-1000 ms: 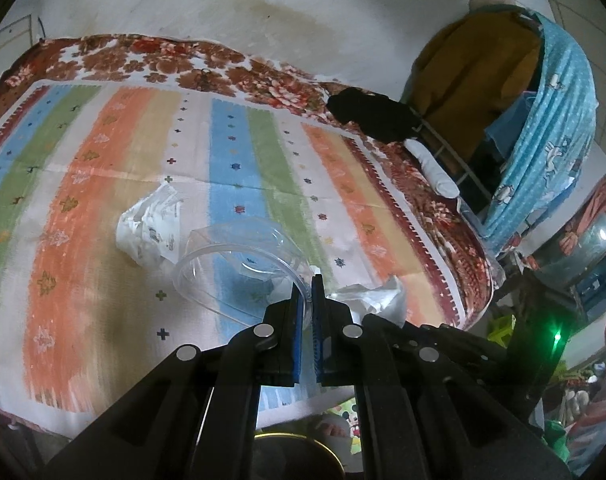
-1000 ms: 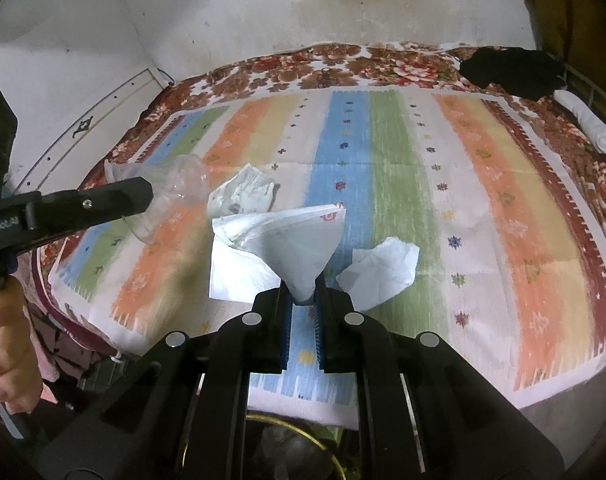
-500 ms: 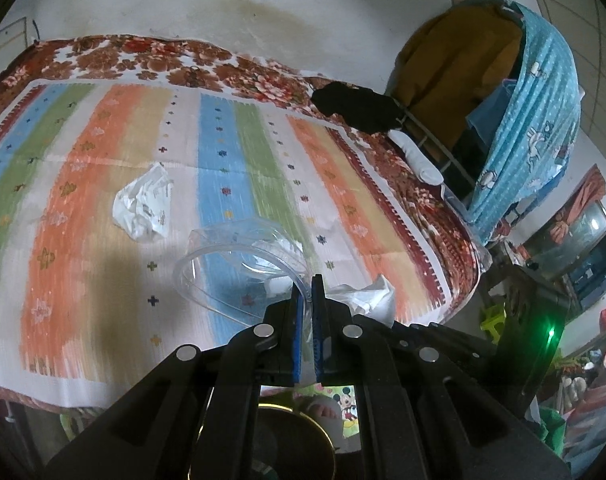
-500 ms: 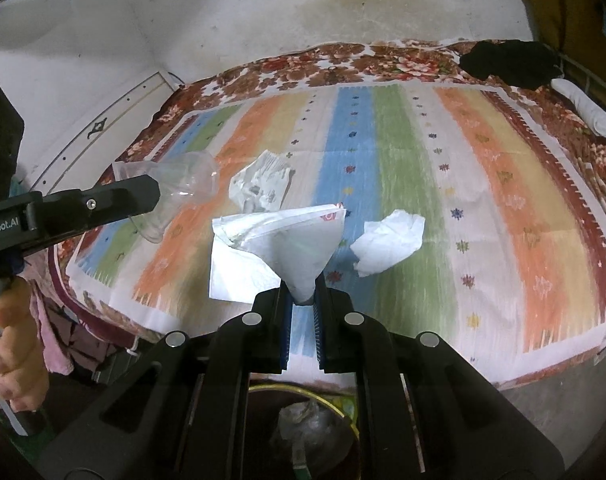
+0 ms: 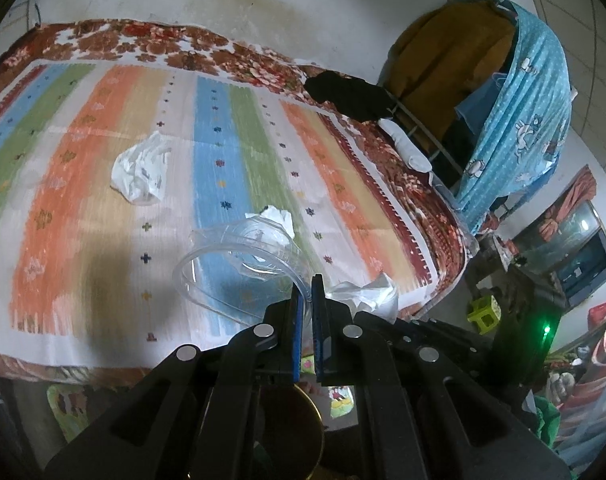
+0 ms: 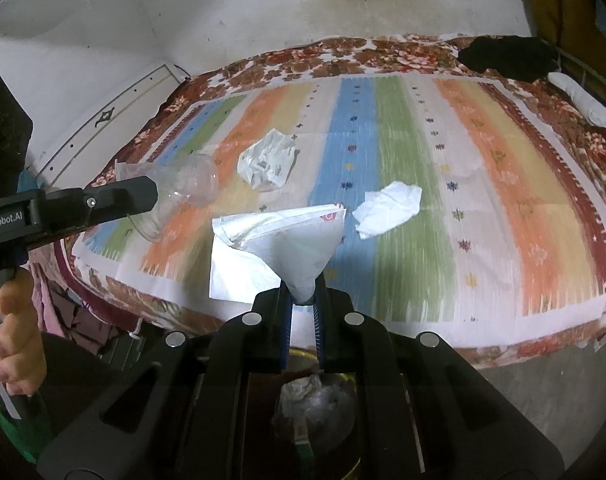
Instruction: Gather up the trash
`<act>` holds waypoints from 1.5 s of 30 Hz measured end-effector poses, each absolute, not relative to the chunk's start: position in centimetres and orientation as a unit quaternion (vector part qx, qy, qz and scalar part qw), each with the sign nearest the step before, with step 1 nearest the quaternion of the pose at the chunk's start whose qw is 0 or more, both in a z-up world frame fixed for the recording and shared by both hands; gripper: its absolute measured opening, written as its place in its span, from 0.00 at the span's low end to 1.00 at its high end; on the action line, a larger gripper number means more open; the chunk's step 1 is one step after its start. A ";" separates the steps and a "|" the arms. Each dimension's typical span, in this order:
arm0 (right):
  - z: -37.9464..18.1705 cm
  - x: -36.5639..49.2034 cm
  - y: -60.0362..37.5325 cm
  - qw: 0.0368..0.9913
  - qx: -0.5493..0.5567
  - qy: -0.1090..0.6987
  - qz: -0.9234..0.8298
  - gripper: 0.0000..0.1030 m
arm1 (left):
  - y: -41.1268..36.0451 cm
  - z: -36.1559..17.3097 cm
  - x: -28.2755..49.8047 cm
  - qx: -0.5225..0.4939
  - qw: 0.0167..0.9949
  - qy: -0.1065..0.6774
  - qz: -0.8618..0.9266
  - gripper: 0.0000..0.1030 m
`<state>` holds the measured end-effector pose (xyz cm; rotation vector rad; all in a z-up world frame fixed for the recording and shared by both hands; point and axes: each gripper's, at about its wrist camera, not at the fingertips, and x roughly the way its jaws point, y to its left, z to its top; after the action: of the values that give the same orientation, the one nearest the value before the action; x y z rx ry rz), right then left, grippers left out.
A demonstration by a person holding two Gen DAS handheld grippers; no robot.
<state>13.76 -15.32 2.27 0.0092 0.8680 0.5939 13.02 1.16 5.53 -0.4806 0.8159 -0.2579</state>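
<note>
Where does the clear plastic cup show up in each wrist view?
Left wrist: the clear plastic cup sits at bottom centre, its rim pinched in the left gripper.
Right wrist: the cup is at mid left, at the tip of that gripper.
Shared landmark: the crumpled printed paper on the striped sheet's orange band.

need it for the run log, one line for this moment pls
left gripper: shut on clear cup | right gripper: shut on white wrapper | bin: below

The cup [image 5: 243, 264] is clear, glossy plastic. The wrapper [image 6: 287, 248] looks like smooth white paper. Two wads [image 6: 268, 160] are crumpled paper. The bedspread [image 6: 503, 200] is matt woven cloth.
</note>
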 end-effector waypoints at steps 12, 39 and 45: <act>0.1 10.2 -16.2 0.855 -0.007 0.439 0.274 0.08 | -0.6 3.1 9.4 -0.231 0.873 0.408 -0.131 0.03; -11.6 7.0 -15.3 0.770 0.012 0.604 0.204 0.09 | -1.3 -9.1 7.2 -0.321 0.763 0.558 -0.056 0.03; -13.0 7.9 -15.3 0.760 0.017 0.623 0.187 0.12 | -0.5 -11.0 7.7 -0.351 0.735 0.580 -0.032 0.03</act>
<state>7.93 -15.26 -13.02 0.0378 1.3555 0.4071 7.74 -0.48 -11.04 -0.7710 1.2738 -0.0697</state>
